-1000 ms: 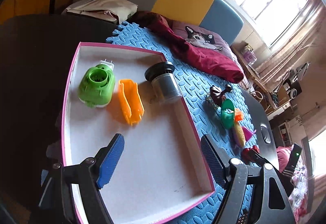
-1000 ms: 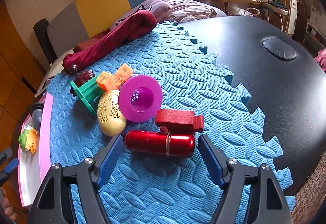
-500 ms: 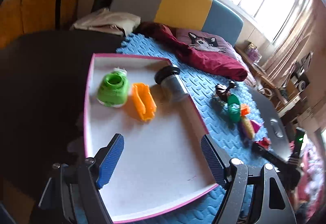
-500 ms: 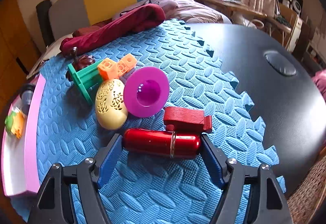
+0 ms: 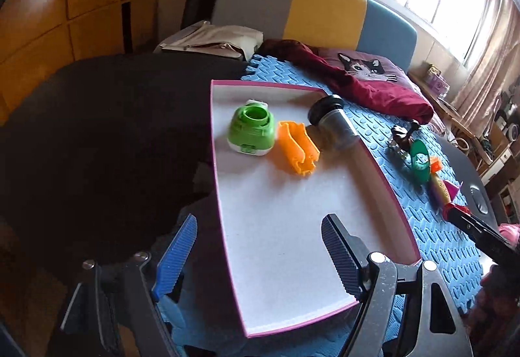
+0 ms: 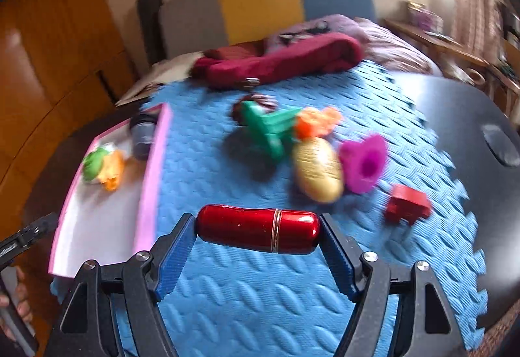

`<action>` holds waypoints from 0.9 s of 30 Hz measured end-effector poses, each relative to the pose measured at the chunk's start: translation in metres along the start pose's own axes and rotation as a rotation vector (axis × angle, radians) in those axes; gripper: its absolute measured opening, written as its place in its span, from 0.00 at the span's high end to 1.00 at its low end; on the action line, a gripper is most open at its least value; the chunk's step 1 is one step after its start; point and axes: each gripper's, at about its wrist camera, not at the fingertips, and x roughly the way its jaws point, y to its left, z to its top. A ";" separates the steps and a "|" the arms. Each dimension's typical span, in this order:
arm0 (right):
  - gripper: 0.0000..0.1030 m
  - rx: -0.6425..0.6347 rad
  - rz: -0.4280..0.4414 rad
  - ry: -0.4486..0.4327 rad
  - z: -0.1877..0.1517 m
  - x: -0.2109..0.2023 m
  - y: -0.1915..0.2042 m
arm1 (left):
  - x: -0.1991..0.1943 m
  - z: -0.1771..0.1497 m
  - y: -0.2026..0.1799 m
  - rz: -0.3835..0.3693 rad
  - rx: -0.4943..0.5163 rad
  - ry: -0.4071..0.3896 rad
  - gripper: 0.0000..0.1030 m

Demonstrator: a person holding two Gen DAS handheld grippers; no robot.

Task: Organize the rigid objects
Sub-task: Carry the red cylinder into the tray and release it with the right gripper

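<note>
My right gripper [image 6: 258,241] is shut on a glossy red metal cylinder [image 6: 258,232], held end to end between its blue pads, lifted above the blue foam mat [image 6: 227,292]. On the mat lie a green piece [image 6: 269,128], orange blocks [image 6: 317,123], a cream egg [image 6: 317,168], a magenta funnel [image 6: 365,163] and a red block [image 6: 408,204]. The pink-rimmed tray [image 5: 214,142] holds a green plug-in device [image 5: 250,131], an orange part [image 5: 297,147] and a dark jar [image 5: 334,123]. My left gripper [image 5: 260,254] hangs open over the tray's near left edge.
A dark red cloth [image 6: 279,64] and a cat pillow [image 5: 365,68] lie at the mat's far end. The black table [image 5: 97,136] spreads left of the tray and right of the mat [image 6: 471,129]. A person's hand [image 6: 19,301] shows at the left edge.
My right gripper closed on the red cylinder and lifted it off the mat, swinging left toward the tray. My left gripper drew back toward the tray's near left edge.
</note>
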 end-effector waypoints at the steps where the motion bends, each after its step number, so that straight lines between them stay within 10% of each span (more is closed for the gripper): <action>1: 0.26 -0.031 0.031 0.007 0.003 0.004 0.011 | -0.002 0.000 0.001 0.005 -0.001 -0.004 0.23; 8: 0.26 -0.237 0.157 0.059 0.017 0.028 0.084 | -0.006 0.000 0.010 0.017 -0.010 -0.013 0.22; 27: 0.25 -0.492 0.149 0.219 0.046 0.117 0.153 | -0.002 -0.001 0.032 0.030 -0.063 0.003 0.23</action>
